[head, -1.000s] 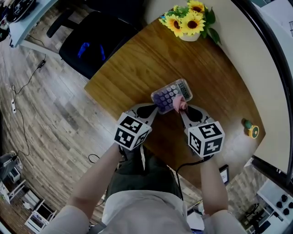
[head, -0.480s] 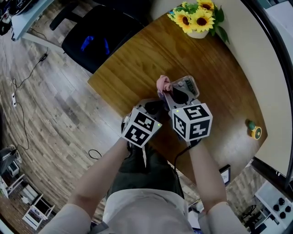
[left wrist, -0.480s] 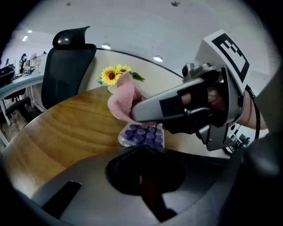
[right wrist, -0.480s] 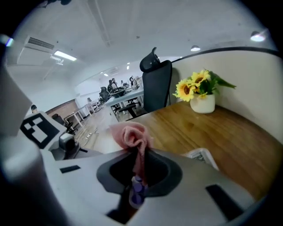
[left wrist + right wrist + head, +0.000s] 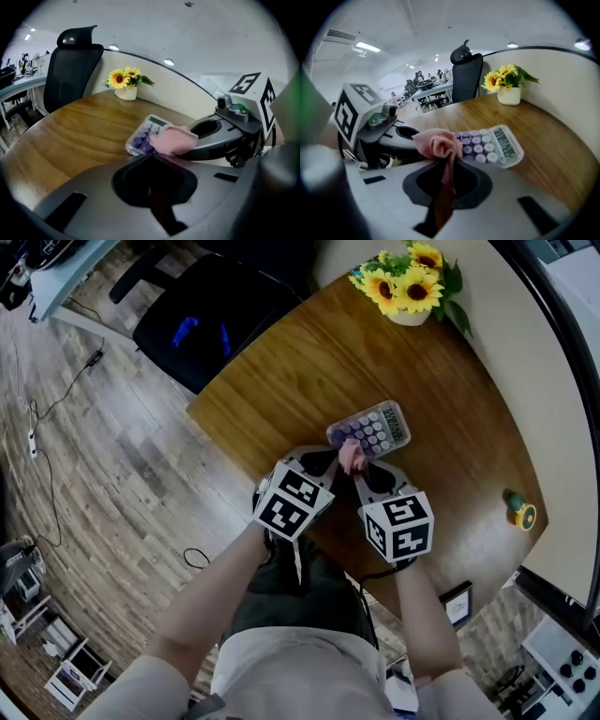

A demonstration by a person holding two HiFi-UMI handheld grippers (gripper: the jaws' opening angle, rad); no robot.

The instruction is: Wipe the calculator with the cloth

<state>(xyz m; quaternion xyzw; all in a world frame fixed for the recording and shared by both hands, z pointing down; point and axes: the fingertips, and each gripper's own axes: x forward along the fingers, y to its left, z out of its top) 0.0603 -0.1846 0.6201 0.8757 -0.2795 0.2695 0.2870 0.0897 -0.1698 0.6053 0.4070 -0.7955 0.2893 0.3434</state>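
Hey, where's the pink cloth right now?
In the head view, the pink cloth is bunched in the right tool, at the near, keypad end of the calculator.

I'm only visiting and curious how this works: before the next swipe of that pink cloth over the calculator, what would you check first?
1. Cloth held by the right gripper: ok, jaws shut on it.
2. Cloth on the calculator: ok, bunched over the near end of the keys.
3. Calculator steadied by the left gripper: cannot tell; its jaws are together at the calculator's near edge, but contact is unclear.
4. Calculator lying flat on the table: ok.
5. Room to swipe: ok, the flower pot stands well away at the far edge.
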